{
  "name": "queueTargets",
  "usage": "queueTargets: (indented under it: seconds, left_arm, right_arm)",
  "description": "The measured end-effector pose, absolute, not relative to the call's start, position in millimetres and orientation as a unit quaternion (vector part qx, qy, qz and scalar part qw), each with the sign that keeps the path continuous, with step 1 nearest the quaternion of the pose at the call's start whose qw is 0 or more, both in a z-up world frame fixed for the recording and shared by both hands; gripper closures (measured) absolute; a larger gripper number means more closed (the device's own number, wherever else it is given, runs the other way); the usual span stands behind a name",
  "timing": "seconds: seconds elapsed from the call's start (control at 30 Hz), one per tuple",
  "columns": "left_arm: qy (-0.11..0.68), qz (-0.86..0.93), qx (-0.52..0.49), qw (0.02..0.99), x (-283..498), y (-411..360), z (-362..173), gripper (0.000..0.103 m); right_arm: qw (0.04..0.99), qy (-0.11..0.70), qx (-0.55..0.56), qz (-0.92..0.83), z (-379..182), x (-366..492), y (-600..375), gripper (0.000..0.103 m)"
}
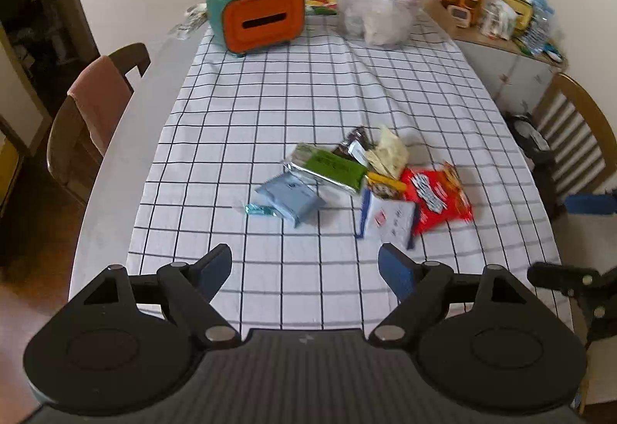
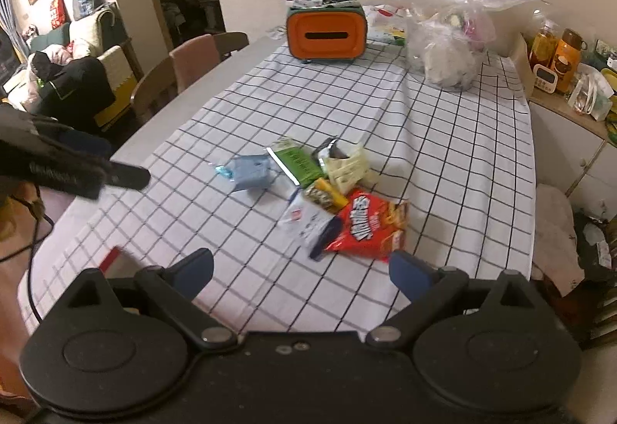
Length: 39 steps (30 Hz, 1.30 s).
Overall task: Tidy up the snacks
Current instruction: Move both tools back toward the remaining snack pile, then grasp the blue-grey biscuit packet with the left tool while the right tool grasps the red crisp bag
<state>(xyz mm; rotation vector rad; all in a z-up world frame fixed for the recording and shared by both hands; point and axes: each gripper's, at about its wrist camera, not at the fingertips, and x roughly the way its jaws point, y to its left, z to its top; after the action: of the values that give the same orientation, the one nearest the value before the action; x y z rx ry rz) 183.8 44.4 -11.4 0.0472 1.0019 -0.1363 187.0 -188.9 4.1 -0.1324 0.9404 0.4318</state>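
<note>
Nearest the lens, blue-padded fingers (image 1: 214, 269) of the left gripper (image 1: 304, 264), spread wide with nothing between them, only bare checked cloth (image 1: 270, 96) on the desk (image 1: 115, 192) below. Same story on the right gripper (image 2: 300, 269): spread wide, empty, hanging just short of the snack pile. Further out, mid-cloth, a loose heap: red chip bag (image 2: 370, 225) closest to the right gripper, white-and-blue packet (image 1: 387, 221) touching and partly overlapping it, yellow-ended packet (image 1: 385, 184) wedged above, green bar (image 1: 331, 167), pale blue pouch (image 1: 289, 198) a little apart to the left with a small teal candy (image 1: 260, 210) beside it, cream wrapper (image 1: 389, 150) and a dark one (image 1: 356, 144) behind. Orange-fronted box (image 1: 264, 19) and clear plastic bags (image 1: 378, 11) well apart at the far end. No obvious tray or bin for sorting in view, so destination unclear. Risks from here, judged not seen: overlapped packets lifting together or sliding off one another when one is pinched; slick foil slipping from the pads; thin flat pouches hard to get under, dragging and rucking the loose cloth instead; both grippers converging on the same tight heap and knocking together; possibly crushing chips with a hard squeeze.
</note>
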Motion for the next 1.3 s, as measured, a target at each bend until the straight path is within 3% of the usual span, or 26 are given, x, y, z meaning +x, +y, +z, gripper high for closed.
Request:
queueTargets:
  seconds: [0.7,1.3]
  left_arm:
    - [0.594,-0.007,-0.034,0.804,324.5,29.8,-109.1,0.02]
    - [0.648,0.047,-0.078,0.756,374.2,25.8,-168.5,0.02]
  right_arm:
    - [0.815,0.478,-0.218,0.245,-84.1,271.1,-182.0,0.007]
    - [0.716,0.41,-0.448,0.344,-140.4,292.6,-143.3,0.008]
